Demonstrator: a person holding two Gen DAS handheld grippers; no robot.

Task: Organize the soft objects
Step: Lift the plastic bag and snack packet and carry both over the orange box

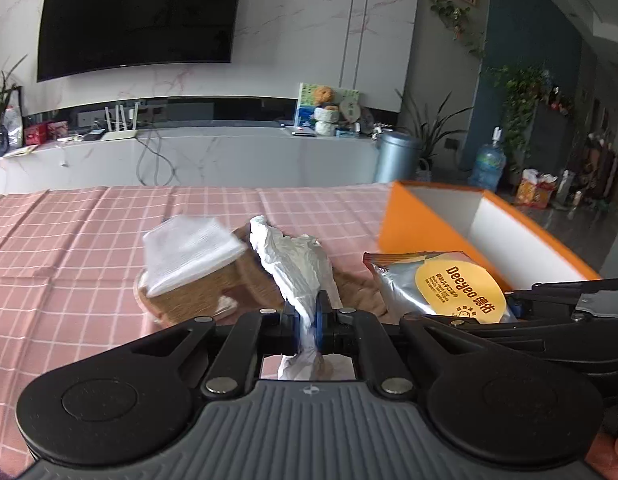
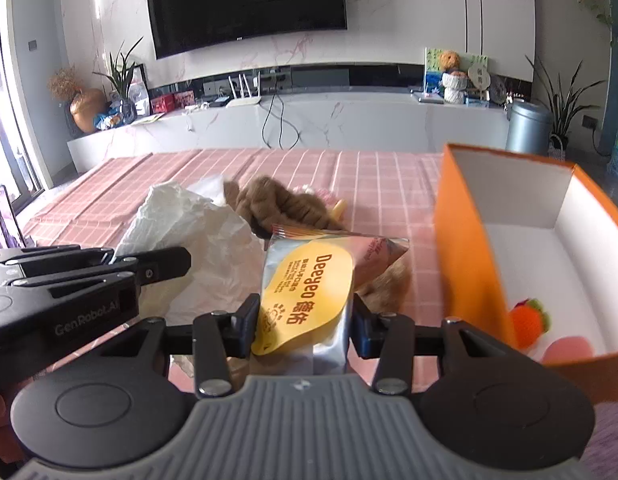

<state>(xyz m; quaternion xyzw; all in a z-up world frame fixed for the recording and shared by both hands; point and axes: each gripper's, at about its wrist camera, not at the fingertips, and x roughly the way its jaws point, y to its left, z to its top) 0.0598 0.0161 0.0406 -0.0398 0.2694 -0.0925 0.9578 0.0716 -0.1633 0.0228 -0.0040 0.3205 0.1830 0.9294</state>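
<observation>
My left gripper is shut on a crumpled white tissue, held above the pink checked tablecloth. It shows in the right wrist view too. My right gripper is shut on a silver wet-wipe pack with a yellow label, also seen in the left wrist view. A folded white cloth lies on a brown woven thing. A brown knitted item lies behind the pack. The orange box stands open at the right and holds an orange soft toy.
The box also shows in the left wrist view. Beyond the table is a white TV bench with a router and cables, a grey bin and plants. A screen stands at the table's left edge.
</observation>
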